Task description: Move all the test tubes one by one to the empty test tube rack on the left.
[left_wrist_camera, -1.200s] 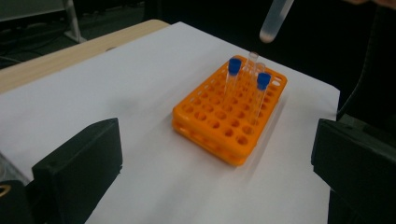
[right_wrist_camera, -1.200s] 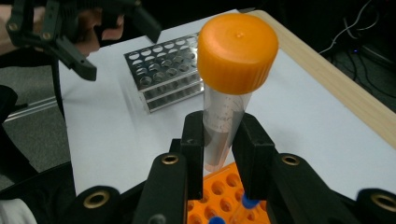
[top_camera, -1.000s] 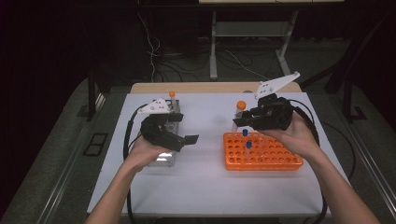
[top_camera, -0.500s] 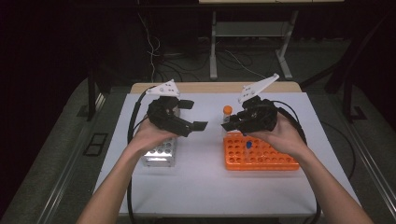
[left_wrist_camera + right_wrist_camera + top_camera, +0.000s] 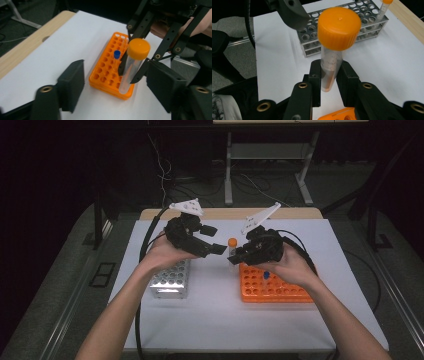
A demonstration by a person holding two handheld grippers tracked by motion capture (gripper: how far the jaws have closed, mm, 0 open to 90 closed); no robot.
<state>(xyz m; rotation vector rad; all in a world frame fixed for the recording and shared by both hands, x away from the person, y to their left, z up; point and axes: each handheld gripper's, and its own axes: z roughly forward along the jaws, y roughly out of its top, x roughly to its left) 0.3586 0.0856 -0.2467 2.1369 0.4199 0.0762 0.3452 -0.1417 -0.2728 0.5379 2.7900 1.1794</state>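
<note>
Right gripper [image 5: 329,75] clamped tight on the orange-capped tube [image 5: 333,47] — held upright above the table between the orange rack [image 5: 272,282] and the metal rack [image 5: 171,279]. Left gripper [image 5: 115,85] spread wide — tube between its jaws, untouched.

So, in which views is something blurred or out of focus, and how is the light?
High view: the white table is lit evenly and the room behind is dark. Left gripper view: the near left gripper looks soft, while the orange-capped tube is sharp. Right gripper view: the tube's cap is slightly soft.
</note>
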